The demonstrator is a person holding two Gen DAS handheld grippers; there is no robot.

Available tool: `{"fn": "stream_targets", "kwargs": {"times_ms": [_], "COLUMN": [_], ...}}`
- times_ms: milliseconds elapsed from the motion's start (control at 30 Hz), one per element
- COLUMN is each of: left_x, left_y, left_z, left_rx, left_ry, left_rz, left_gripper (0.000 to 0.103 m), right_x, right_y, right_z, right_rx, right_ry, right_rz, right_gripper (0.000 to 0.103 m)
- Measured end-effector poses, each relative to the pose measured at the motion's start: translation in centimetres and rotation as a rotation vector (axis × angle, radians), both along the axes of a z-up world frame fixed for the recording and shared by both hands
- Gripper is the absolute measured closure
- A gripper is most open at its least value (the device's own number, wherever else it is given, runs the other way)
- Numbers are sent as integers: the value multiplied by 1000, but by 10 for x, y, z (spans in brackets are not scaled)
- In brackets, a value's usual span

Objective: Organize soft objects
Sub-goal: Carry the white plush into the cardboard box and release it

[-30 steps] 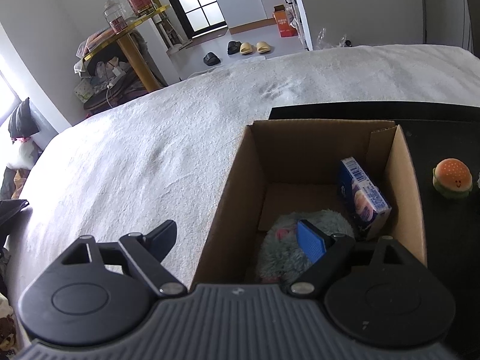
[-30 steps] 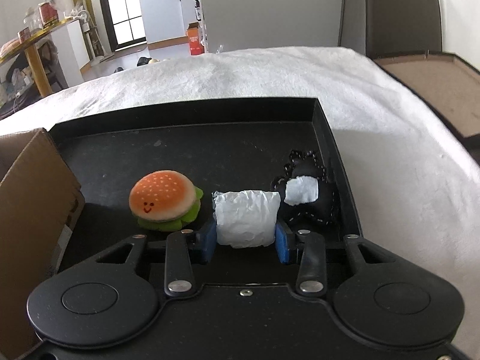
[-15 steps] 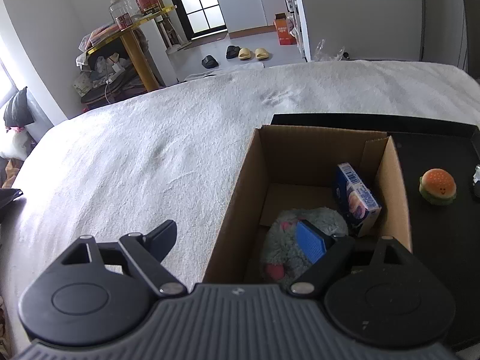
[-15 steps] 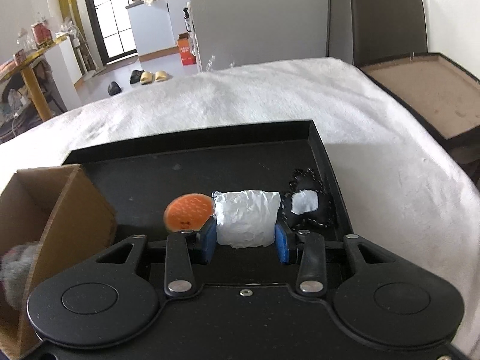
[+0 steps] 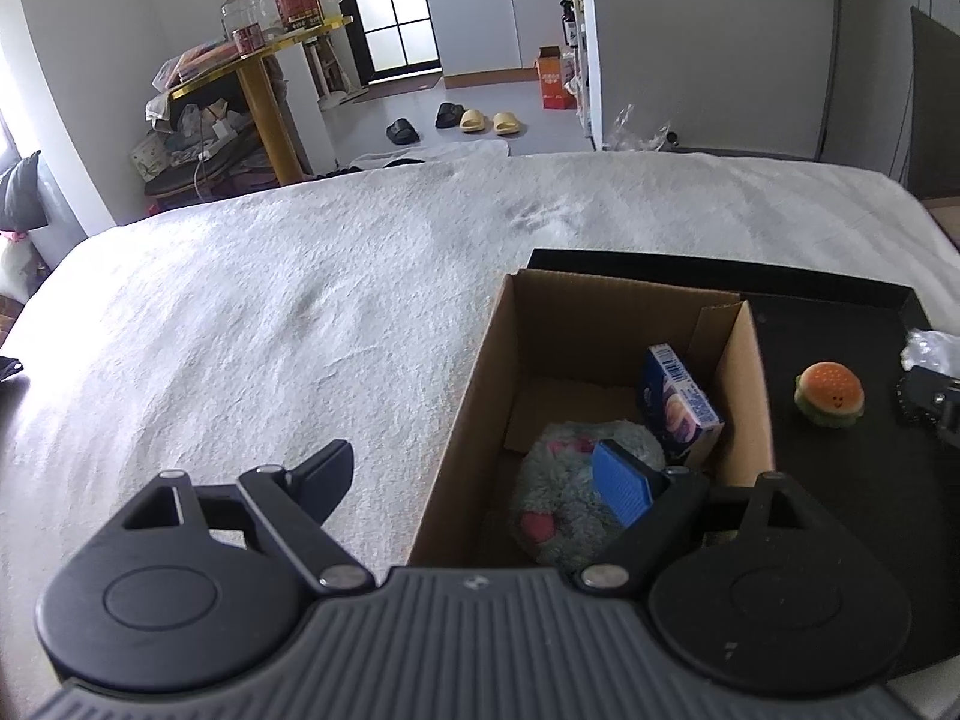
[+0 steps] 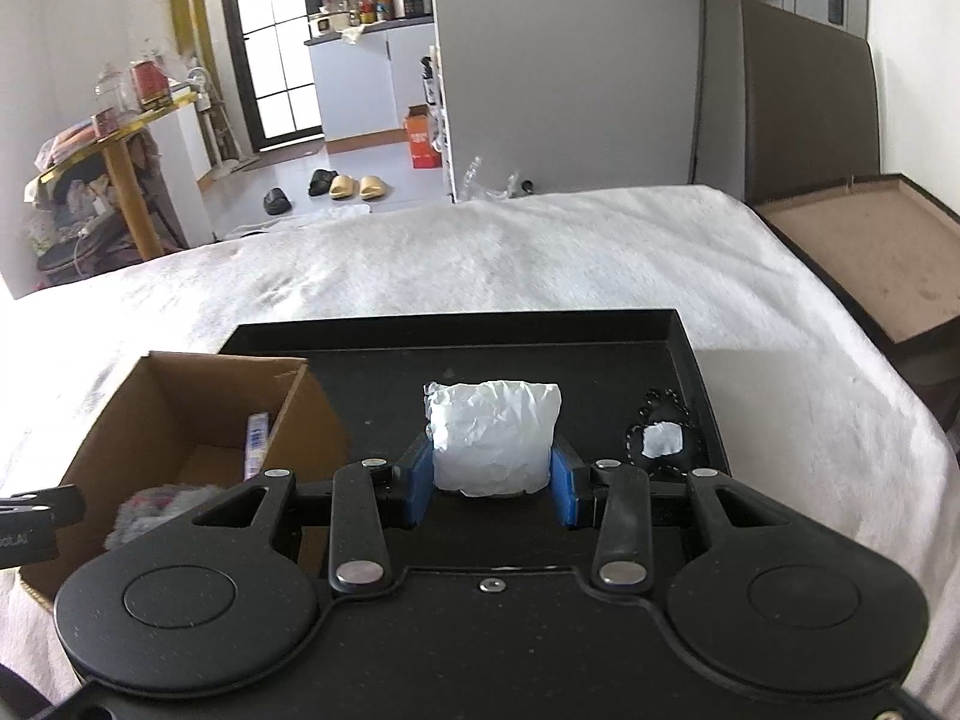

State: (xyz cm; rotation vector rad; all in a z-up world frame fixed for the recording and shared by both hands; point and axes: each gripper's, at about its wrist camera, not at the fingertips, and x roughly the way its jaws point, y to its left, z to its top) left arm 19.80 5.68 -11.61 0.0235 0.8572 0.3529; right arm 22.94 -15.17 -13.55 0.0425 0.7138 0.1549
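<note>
White crumpled wad (image 6: pixel 493 438): pinched between the blue pads (image 6: pixel 418 483) of the right gripper (image 6: pixel 492 483), held above the black tray (image 6: pixel 600 336), clear of its floor. Landmark is the cardboard box (image 5: pixel 462 414), which stands against the tray's left side on a white blanket (image 5: pixel 270 312).

Left gripper (image 5: pixel 480 480): jaws spread wide, nothing between them; one finger lies outside the box's left wall, the other above the box interior.

Inside box: grey fuzzy plush (image 5: pixel 558 492) with pink patches at the near end; blue carton (image 5: pixel 675 405) leaning on the right wall.

Right of box, on the tray: burger plush (image 5: pixel 830 394), upright; farther right, black pouch (image 6: pixel 660 438) with a white patch, near the tray's right rim.
</note>
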Motion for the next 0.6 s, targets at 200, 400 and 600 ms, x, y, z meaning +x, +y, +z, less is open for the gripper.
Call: {"fn": "stream_targets", "kwargs": {"times_ms": [200,400,600], "left_x": [-7,-11,-11], "left_y": [4,11,18], "left_z": [4,6,2], "left_rx": [-29,-49,-80], "left_ry": [-18,-40,-47], "left_rz": [-5,-9,-11], "left_gripper": [17,17,18], "right_x": [-7,-14,-19], "right_y": [17,33,50], "right_z": [12,22,30], "right_rx": [22,52,67], "right_ry": [-13,-41,-58], "right_rz": [41,96,186], "right_gripper": [64,64,64]}}
